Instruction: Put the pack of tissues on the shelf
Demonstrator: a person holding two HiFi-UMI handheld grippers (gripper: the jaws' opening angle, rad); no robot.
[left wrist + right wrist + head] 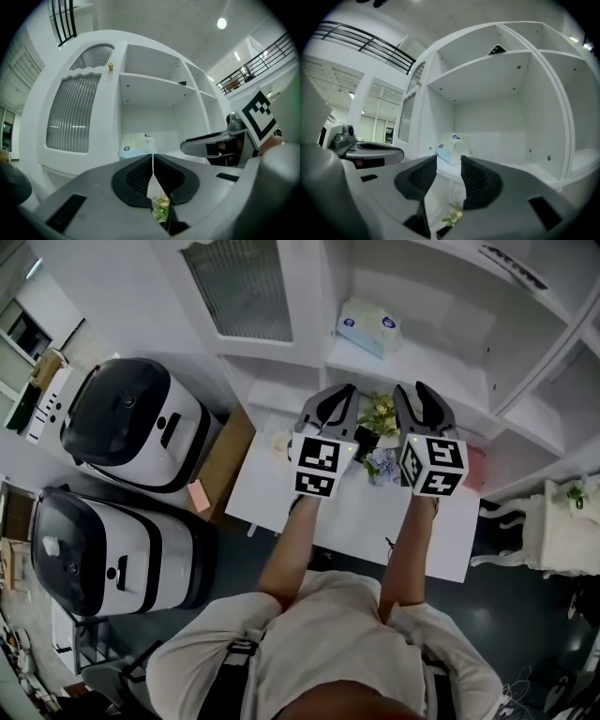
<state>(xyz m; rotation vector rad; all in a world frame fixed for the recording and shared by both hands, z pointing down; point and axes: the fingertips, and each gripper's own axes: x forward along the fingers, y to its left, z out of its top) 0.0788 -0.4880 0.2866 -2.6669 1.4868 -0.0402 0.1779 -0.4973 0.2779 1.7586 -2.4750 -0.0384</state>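
The pack of tissues (368,326), pale blue and white, lies on the white shelf (412,367) in the cabinet's open compartment. It also shows in the left gripper view as the pack (137,145) and in the right gripper view as the pack (451,147), beyond the jaws and apart from them. My left gripper (339,397) (153,159) is held below the shelf with its jaws shut and empty. Beside it, my right gripper (412,395) (449,161) stands open with nothing between its pads.
A small vase of flowers (380,418) stands on the white table (356,512) under the grippers. A pink item (473,470) sits at the table's right. Two black-and-white machines (131,423) (103,563) stand on the left. The ribbed glass door (239,287) flanks the shelf.
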